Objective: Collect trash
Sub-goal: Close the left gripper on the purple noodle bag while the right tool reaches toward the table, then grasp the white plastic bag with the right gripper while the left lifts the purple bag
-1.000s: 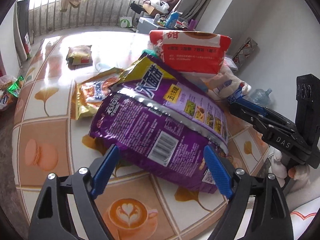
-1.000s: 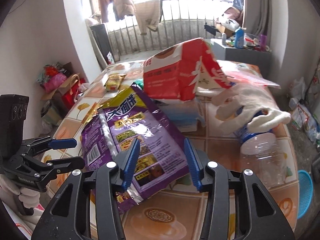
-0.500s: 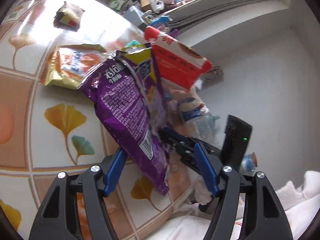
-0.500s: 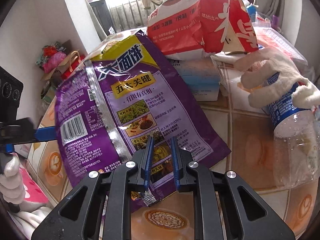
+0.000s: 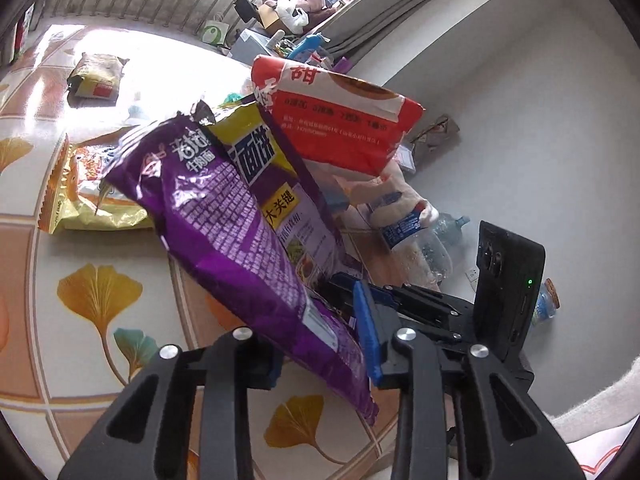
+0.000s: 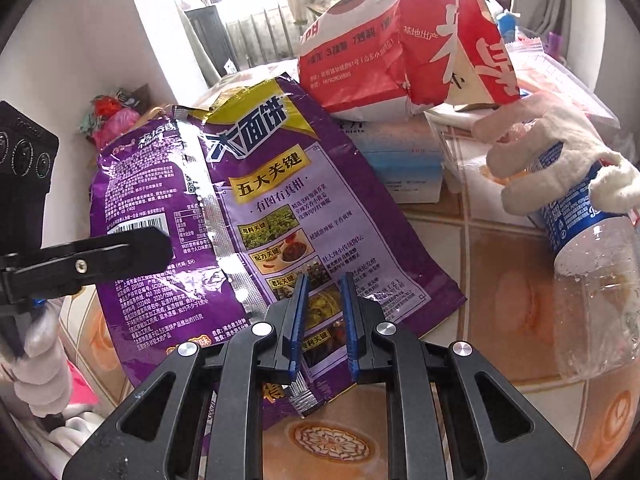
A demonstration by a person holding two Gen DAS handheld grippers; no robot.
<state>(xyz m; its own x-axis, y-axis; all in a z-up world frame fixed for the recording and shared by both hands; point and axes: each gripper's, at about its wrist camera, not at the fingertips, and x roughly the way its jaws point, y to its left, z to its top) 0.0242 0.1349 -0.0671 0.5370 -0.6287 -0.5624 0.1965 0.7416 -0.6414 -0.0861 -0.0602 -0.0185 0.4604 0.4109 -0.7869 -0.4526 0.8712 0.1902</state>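
Note:
A crumpled purple noodle wrapper (image 5: 224, 216) is lifted off the tiled table (image 5: 80, 300) and stands on edge. In the right wrist view, my right gripper (image 6: 323, 292) is shut on the bottom edge of the wrapper (image 6: 280, 200). My left gripper (image 5: 316, 332) straddles the wrapper's lower corner. Its jaws are closing, its blue pad (image 5: 366, 340) lies against the foil and its other finger is hidden behind the wrapper. From the right wrist, one black left finger (image 6: 120, 250) lies across the barcode.
A red-and-white bag (image 6: 400, 40) leans on a pale box (image 6: 404, 160) behind the wrapper. A clear bottle (image 6: 588, 272) lies to the right with a white glove (image 6: 540, 148) draped over it. A yellow-orange wrapper (image 5: 88, 192) and a small packet (image 5: 98, 78) lie further off.
The right gripper closed on the wrapper's edge and raised it from lying flat. The left jaws, wide a second ago, have narrowed onto the wrapper's lower corner, and the left view has tilted.

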